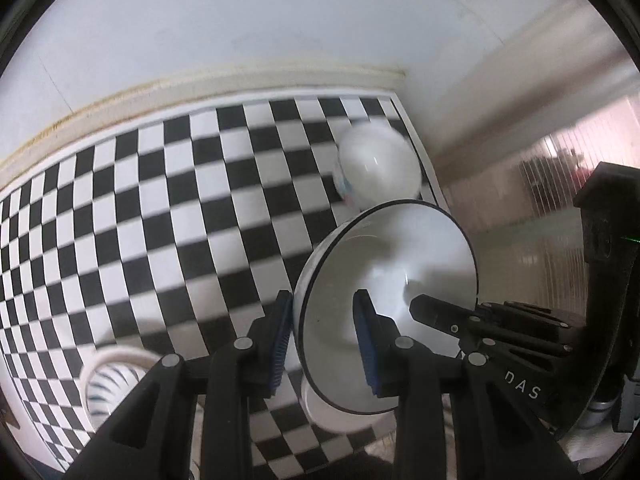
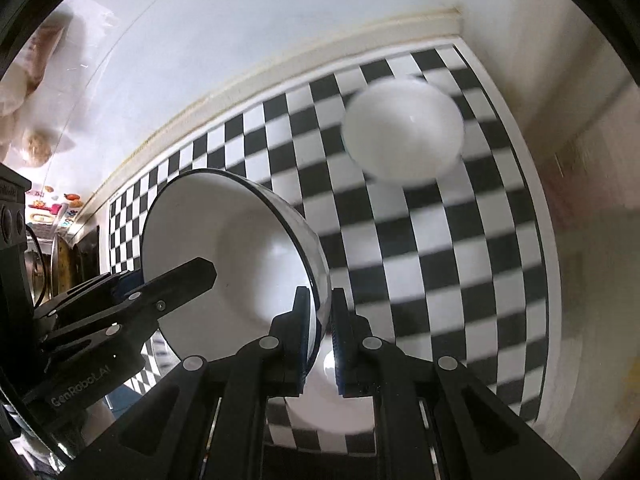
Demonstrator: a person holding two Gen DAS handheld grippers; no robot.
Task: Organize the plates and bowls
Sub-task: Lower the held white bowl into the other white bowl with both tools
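Both grippers [image 1: 324, 344] [image 2: 320, 336] pinch a black-rimmed bowl [image 1: 400, 264] above checkered tabletop [image 1: 160, 208].

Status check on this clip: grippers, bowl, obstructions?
Left gripper and right gripper both clamp black-rimmed bowl rim, lifted, tilted. White bowl ahead on checkered mat.

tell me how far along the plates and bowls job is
Nothing looks stacked yet. In hand: the black-rimmed bowl is held tilted above the checkered mat, with the left gripper and right gripper each clamped on its rim. Left: the far white bowl, a white dish below and a striped dish.
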